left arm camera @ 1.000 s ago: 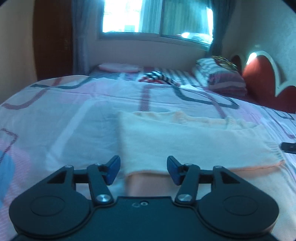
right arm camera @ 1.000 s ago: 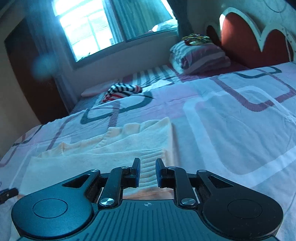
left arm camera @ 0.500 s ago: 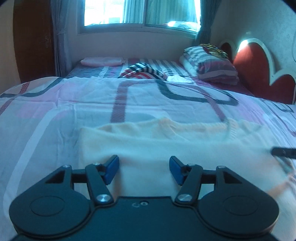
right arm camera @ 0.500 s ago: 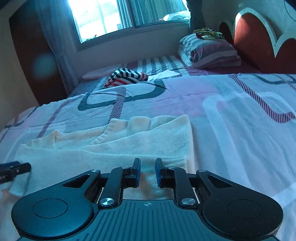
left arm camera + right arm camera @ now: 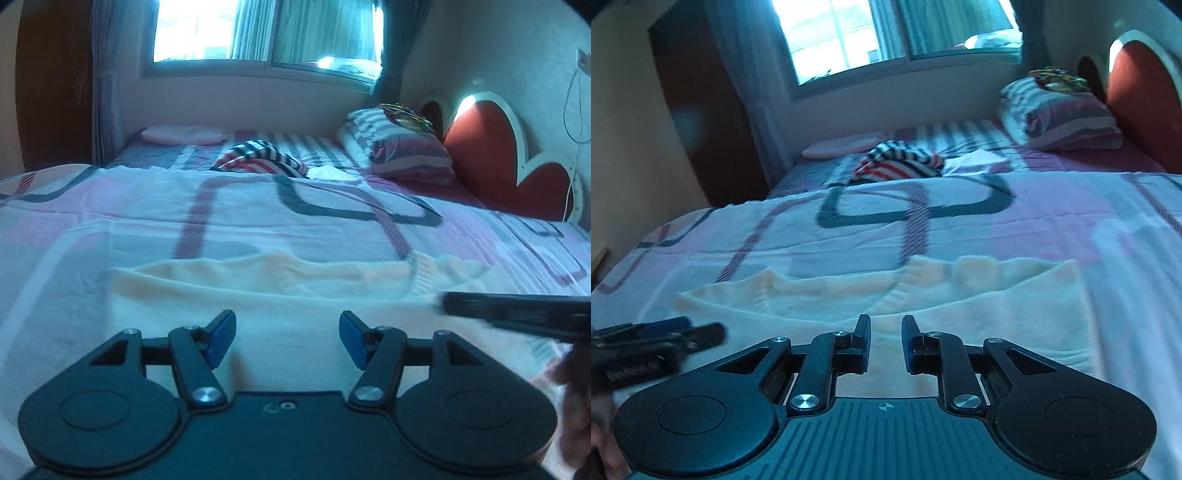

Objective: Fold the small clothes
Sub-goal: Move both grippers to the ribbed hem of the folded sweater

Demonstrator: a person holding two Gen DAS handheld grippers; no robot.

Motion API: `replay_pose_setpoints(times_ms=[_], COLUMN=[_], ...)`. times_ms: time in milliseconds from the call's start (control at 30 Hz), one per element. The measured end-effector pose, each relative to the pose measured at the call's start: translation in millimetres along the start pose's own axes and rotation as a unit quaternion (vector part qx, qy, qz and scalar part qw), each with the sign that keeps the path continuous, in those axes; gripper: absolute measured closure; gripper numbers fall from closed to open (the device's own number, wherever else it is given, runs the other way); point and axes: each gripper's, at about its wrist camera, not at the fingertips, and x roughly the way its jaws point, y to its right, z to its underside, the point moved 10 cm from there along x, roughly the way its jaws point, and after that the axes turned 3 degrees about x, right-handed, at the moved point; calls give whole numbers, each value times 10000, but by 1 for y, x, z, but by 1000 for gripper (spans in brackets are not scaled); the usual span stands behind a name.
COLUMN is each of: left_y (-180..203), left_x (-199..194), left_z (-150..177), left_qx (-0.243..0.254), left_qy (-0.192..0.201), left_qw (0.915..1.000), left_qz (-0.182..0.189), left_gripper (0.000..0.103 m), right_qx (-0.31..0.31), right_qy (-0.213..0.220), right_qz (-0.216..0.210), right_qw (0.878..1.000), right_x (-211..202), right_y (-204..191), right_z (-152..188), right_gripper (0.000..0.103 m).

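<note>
Left gripper (image 5: pixel 287 338): jaws apart and just been widening, nothing between the blue pads, poised above the near left part of the cream sweater (image 5: pixel 295 306). The sweater lies flat across the patterned bedspread (image 5: pixel 258 218), near edge of the bed. Farther off, centre: a striped garment (image 5: pixel 258 157), crumpled, well apart from the sweater. Right gripper (image 5: pixel 885 341): jaws narrowly parted, gripping nothing, above the sweater's near right part. Far right: a striped pillow (image 5: pixel 1060 118) against the red headboard (image 5: pixel 1141 96).
</note>
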Motion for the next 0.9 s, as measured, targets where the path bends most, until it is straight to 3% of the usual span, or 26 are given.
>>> replay_pose_setpoints(times_ms=[167, 300, 333, 400, 500, 600, 700, 833, 900], left_y=[-10, -60, -69, -75, -64, -31, -20, -44, -47], left_x=[4, -16, -18, -25, -38, -38, -29, -39, -43], left_z=[16, 28, 31, 26, 14, 17, 32, 38, 35], left_qx=[90, 185, 104, -142, -362, -199, 242, 134, 20], left_qy=[-134, -136, -212, -282, -68, -87, -310, -417, -372], left_qw=[9997, 9979, 9979, 9983, 9984, 9996, 9985, 9961, 9963], left_qz=[-161, -603, -602, -491, -431, -166, -389, -768, -780], left_gripper=[42, 41, 41, 41, 41, 40, 40, 40, 40], right_qx=[-64, -94, -7, 281, 158, -41, -118, 8, -29], right_qy=[-190, -17, 0, 35, 175, 83, -91, -43, 71], right_qz=[33, 1150, 1239, 1077, 953, 639, 804, 1087, 1033], right_qw=[9998, 9933, 9923, 9938, 9952, 9979, 9967, 9941, 9946], right_x=[6, -28, -34, -44, -56, -62, -65, -85, -92], right_y=[6, 74, 89, 99, 85, 63, 69, 96, 94], right_z=[9, 9, 10, 8, 6, 18, 35, 37, 32], right_gripper=[85, 85, 85, 85, 85, 85, 85, 85, 85])
